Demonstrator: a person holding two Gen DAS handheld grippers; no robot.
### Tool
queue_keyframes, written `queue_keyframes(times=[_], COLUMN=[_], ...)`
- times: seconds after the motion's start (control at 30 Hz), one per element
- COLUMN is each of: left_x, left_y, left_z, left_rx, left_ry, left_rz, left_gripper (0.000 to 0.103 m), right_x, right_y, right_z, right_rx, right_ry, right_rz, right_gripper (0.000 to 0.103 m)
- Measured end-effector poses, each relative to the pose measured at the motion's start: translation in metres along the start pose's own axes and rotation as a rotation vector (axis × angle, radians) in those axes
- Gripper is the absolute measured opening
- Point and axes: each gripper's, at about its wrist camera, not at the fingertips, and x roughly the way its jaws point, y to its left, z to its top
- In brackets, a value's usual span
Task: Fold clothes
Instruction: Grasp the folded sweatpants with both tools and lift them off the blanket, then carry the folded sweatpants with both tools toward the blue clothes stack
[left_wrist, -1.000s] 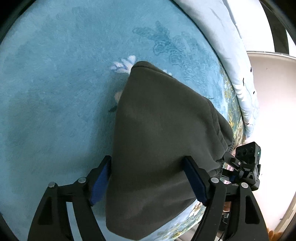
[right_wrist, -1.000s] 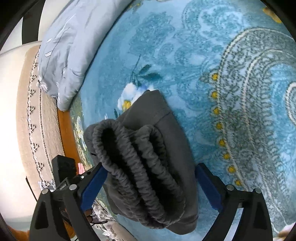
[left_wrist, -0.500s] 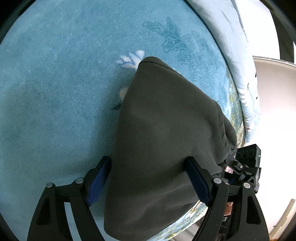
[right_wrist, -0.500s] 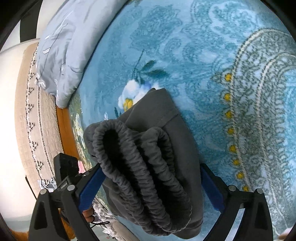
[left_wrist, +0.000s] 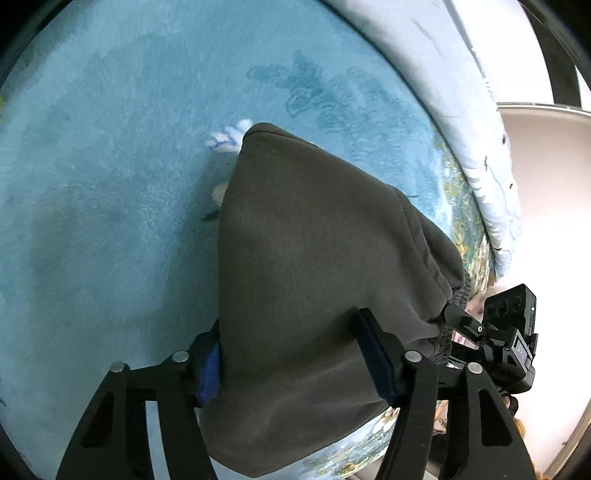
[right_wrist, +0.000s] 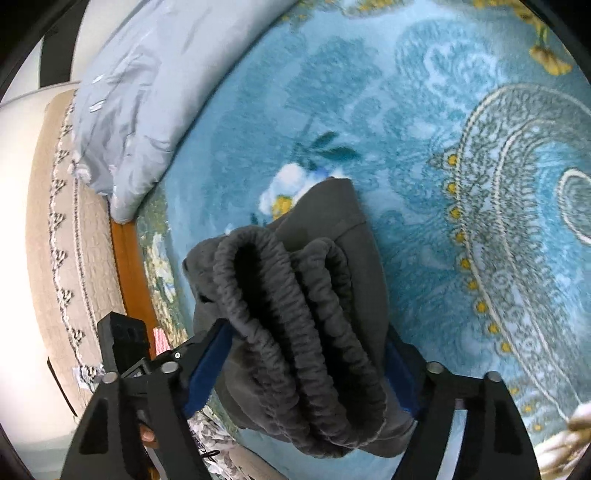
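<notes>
A folded dark grey garment (left_wrist: 314, 240) with a gathered elastic waistband (right_wrist: 266, 280) rests on the blue patterned blanket (left_wrist: 110, 184). My left gripper (left_wrist: 288, 325) is closing its jaws on the garment's smooth folded end, and the blue pads (left_wrist: 373, 358) press into the cloth. My right gripper (right_wrist: 308, 328) is closing its jaws on the waistband end, with the bunched folds squeezed between its pads (right_wrist: 207, 365). The garment (right_wrist: 343, 221) hangs between the two grippers, and its far tip points at a white flower in the pattern.
A pale blue quilt (right_wrist: 125, 110) lies along the blanket's edge. Beyond it are a wooden bed rail (right_wrist: 129, 266) and a beige patterned mat (right_wrist: 48, 221). Each view shows the other gripper's body (left_wrist: 509, 332) at the bed's edge.
Both pairs of jaws have narrowed onto the garment, squeezing the cloth. Both views have risen slightly, and the garment has kept its place between the fingers.
</notes>
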Motion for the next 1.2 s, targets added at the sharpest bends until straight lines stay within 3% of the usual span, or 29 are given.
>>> queue_keyframes(times=[0.2, 0.37, 0.8, 0.97, 1.2], left_x=[-0.027, -0.087, -0.155, -0.177, -0.215], left_y=[-0.022, -0.03, -0.094, -0.109, -0.127], left_z=[-0.013, -0.05, -0.116, -0.144, -0.171], left_rx=[0.044, 0.11, 0.201, 0.26, 0.354], left_ry=[-0.03, -0.08, -0.197, -0.205, -0.231], left_rz=[-0.012, -0.042, -0.06, -0.069, -0.106], left_gripper=[0.058, 0.058, 0.058, 0.058, 0.058], right_x=[-0.034, -0.073, -0.157, -0.179, -0.221], right_y=[0.018, 0.036, 0.069, 0.077, 0.106], right_z=[-0.021, -0.039, -0.107, -0.134, -0.179], right_rx=[-0.035, -0.076, -0.196, -0.209, -0.255], right_ry=[-0.047, -0.101, -0.195, -0.206, -0.316], right_rz=[0.019, 0.053, 0.141, 0.126, 0.113], right_gripper=[0.073, 0.073, 0.073, 0.073, 0.073])
